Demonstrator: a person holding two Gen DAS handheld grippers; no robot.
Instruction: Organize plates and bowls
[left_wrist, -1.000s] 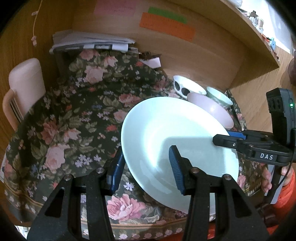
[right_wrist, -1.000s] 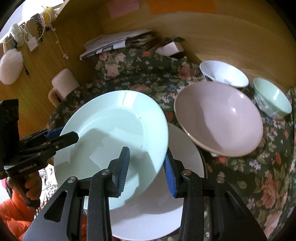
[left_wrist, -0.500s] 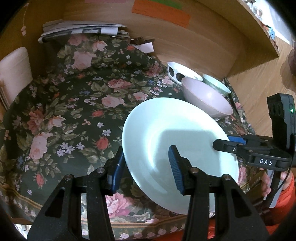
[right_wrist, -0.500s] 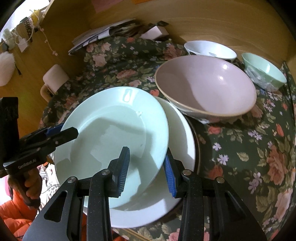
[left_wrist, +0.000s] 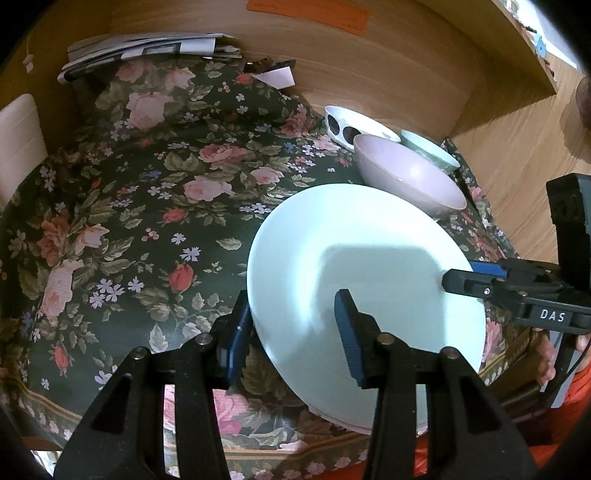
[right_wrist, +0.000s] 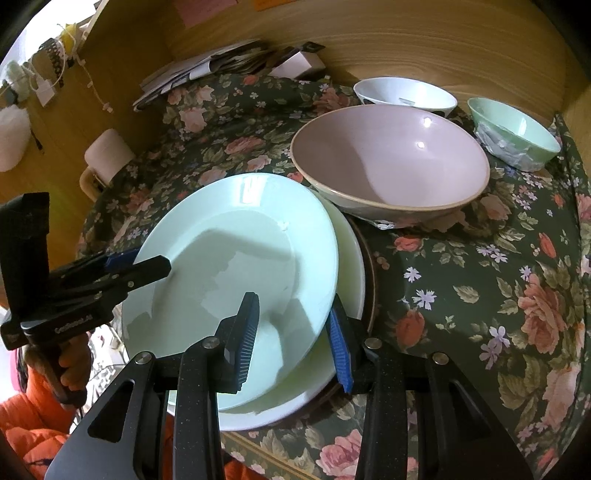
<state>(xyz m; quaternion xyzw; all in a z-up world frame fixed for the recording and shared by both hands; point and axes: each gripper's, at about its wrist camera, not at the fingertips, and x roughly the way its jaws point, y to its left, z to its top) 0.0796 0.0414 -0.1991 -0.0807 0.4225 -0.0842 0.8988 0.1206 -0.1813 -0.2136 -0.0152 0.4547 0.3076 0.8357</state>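
Observation:
A pale green plate (left_wrist: 369, 266) (right_wrist: 240, 240) hangs tilted between both grippers. My left gripper (left_wrist: 291, 325) is shut on its left rim, and it shows in the right wrist view as the black left gripper (right_wrist: 147, 266). My right gripper (right_wrist: 291, 332) is shut on the opposite rim, seen from the left as the right gripper (left_wrist: 461, 280). The plate lies over a white plate (right_wrist: 347, 266) that rests on a dark plate (right_wrist: 371, 295); I cannot tell whether they touch. Behind stand a pink bowl (right_wrist: 388, 158), a white spotted bowl (right_wrist: 402, 92) and a small green bowl (right_wrist: 513, 129).
The table wears a dark floral cloth (left_wrist: 147, 221). A pile of papers (left_wrist: 147, 44) and a small white box (right_wrist: 299, 62) lie at the back by the wooden wall. A cream mug (right_wrist: 107, 158) stands at the far left. The stack sits near the table's front edge.
Both grippers have carried the green plate down and forward. It now lies low over the white plate, close to the pink bowl.

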